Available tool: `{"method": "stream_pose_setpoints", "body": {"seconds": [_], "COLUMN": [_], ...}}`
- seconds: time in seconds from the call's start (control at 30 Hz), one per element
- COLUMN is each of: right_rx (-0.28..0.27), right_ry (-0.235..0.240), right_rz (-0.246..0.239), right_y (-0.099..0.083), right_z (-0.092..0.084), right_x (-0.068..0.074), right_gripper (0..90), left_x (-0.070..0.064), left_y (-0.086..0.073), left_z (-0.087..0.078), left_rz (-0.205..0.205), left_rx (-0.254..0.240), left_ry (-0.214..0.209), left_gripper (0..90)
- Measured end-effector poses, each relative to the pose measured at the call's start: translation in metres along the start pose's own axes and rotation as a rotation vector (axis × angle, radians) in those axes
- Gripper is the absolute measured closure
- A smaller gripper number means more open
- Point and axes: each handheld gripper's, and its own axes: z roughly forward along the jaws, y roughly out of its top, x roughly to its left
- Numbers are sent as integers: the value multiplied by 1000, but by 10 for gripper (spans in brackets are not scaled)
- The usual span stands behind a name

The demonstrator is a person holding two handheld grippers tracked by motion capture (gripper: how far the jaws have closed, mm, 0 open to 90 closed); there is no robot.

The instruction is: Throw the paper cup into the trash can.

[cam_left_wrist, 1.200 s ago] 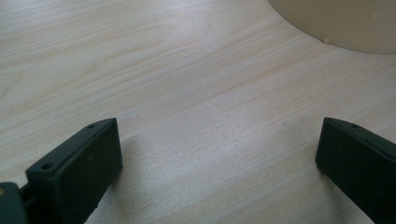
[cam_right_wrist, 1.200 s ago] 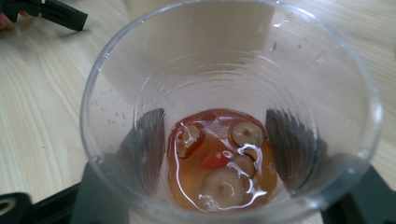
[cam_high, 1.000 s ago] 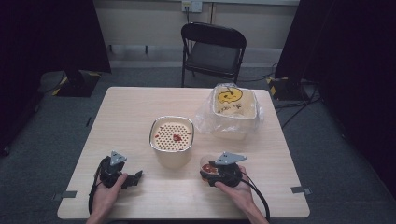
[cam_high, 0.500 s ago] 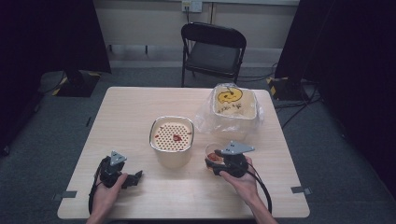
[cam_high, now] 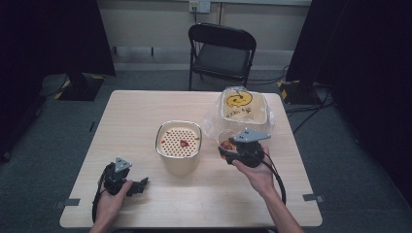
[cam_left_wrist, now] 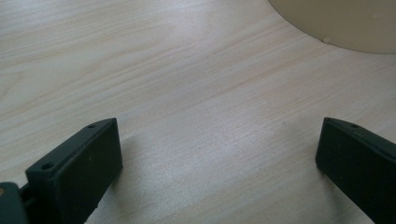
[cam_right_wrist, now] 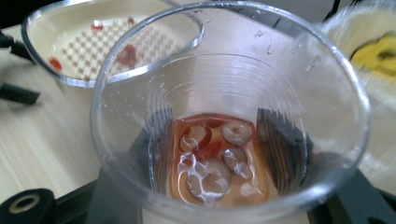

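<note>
Strainer pot [cam_high: 178, 141] between left tool [cam_high: 130, 183] and cup-holding right tool [cam_high: 228, 149].

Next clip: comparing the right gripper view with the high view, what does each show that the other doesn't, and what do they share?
The right gripper view alone shows the inside of the clear plastic cup: reddish liquid with pale ring-shaped pieces at the bottom, and black jaws pressed against its wall on both sides.

The high view alone shows the whole wooden table, the black chair, and the left hand-held gripper resting near the front edge.

Both show the cup, the perforated strainer container with red bits, and the plastic-wrapped tub with a yellow mark.
</note>
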Motion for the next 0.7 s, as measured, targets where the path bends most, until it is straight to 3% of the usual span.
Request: {"method": "stream_pose_setpoints", "body": {"seconds": [0.17,0.3,0.47,0.53,0.57,0.63,0.7], "right_rx": [-38,-35,-24,-22,-12,-11,-18], "right_ry": [-35,-56,-114,-141,-179,-183,-220], "right_rz": [-47,-79,-147,-190,-247,-256,-294], "right_y": [24,37,63,75,83,85,92], "right_z": [-3,0,6,9,14,16,24], "right_x": [1,1,6,9,12,13,18], "right_gripper": [488,493,499,500,500,500,500], "left_x": [0,0,0,0,0,0,0], "left_y": [0,0,0,0,0,0,0], "left_z": [0,0,0,0,0,0,0], "left_rz": [0,-2,-2,-2,-2,0,0], "left_rx": [-1,-2,-1,-2,-2,-1,-1], "left_ry": [-2,-3,-1,-2,-2,-2,-2], "left_gripper": [0,0,0,0,0,0,0]}}
